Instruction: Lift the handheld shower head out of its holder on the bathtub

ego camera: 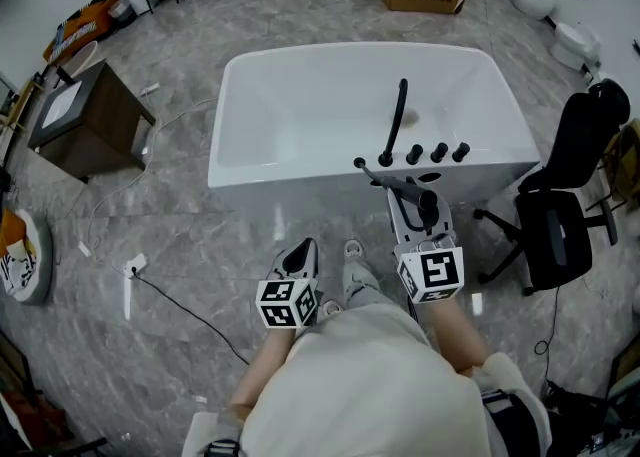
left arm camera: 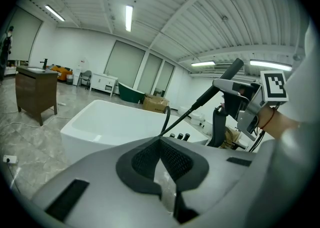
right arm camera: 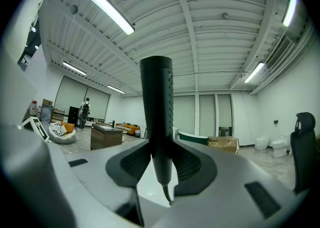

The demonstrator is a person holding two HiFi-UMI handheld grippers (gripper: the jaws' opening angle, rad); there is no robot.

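Shower head (right arm camera: 156, 102) is being gripped by the right gripper (right arm camera: 161, 159), jaws part-open around its handle, long axis running twelve to six o'clock. It is being held at six o'clock of the knobs (ego camera: 425, 153) on the bathtub (ego camera: 300, 177). Nothing is being held by the closed left gripper (left arm camera: 160, 144), at eight o'clock.

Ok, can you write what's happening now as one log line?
right gripper: shut on shower head | shower head: held up, hose trailing to bathtub | left gripper: shut, empty
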